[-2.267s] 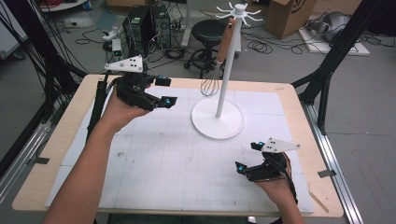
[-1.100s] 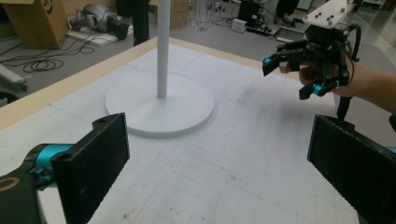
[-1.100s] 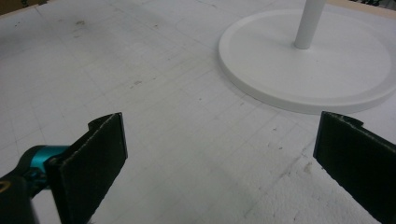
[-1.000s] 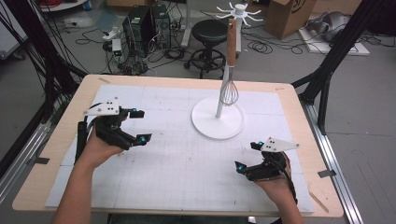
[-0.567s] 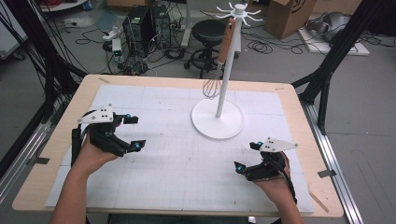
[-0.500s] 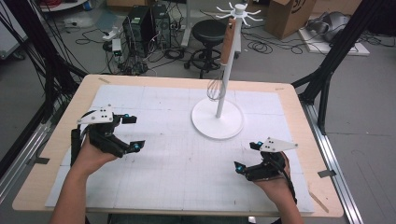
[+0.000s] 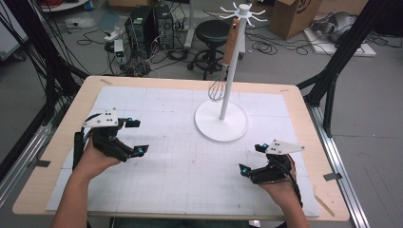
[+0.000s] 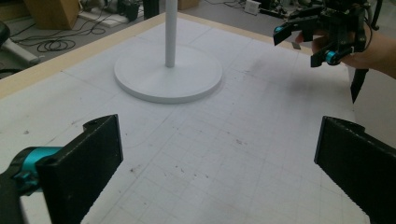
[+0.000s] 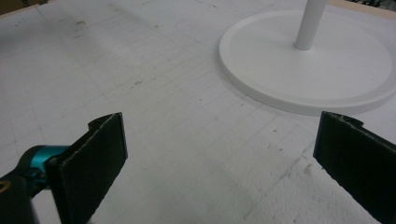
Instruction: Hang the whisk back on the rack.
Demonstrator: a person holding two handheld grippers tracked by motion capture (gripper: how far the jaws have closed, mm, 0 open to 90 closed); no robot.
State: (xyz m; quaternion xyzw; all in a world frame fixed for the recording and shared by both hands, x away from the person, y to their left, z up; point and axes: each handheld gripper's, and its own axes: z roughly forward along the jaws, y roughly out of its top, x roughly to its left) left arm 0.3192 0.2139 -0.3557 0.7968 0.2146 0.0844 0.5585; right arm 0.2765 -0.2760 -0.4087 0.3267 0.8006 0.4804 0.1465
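The left gripper (image 7: 135, 137) sits low over the left part of the white gridded mat (image 7: 180, 175), its jaws spread wide with nothing between them; in the left gripper view the two black pads (image 8: 79, 163) stand far apart over bare mat. The person's left hand (image 7: 95, 159) wraps its body, and the grey three-cornered plate (image 7: 101, 118) lies on top. Ahead of this gripper and to its right stands the white stand (image 7: 222, 121), its round base (image 8: 168, 74) resting flat on the mat with the pole (image 8: 171, 30) rising from the middle. A whisk (image 7: 217, 89) with a wooden handle (image 7: 231, 42) hangs from one of the hooks at the top of the stand, its wire head just above the base, close beside the pole. The right gripper (image 7: 250, 159) rests near the right front of the mat, well apart from the left one, and its jaws are likewise wide apart and empty; from the left gripper's camera it appears across the mat (image 8: 322, 37), held by the right hand (image 7: 280, 185). In the right gripper view the base of the stand (image 9: 308, 70) lies just beyond the jaws, forward and to the right. The mat covers a wooden table (image 7: 71, 123), and beyond the far edge a black stool (image 7: 213, 31), computer towers (image 7: 142, 23) and cardboard boxes (image 7: 297, 16) stand on the floor among cables.
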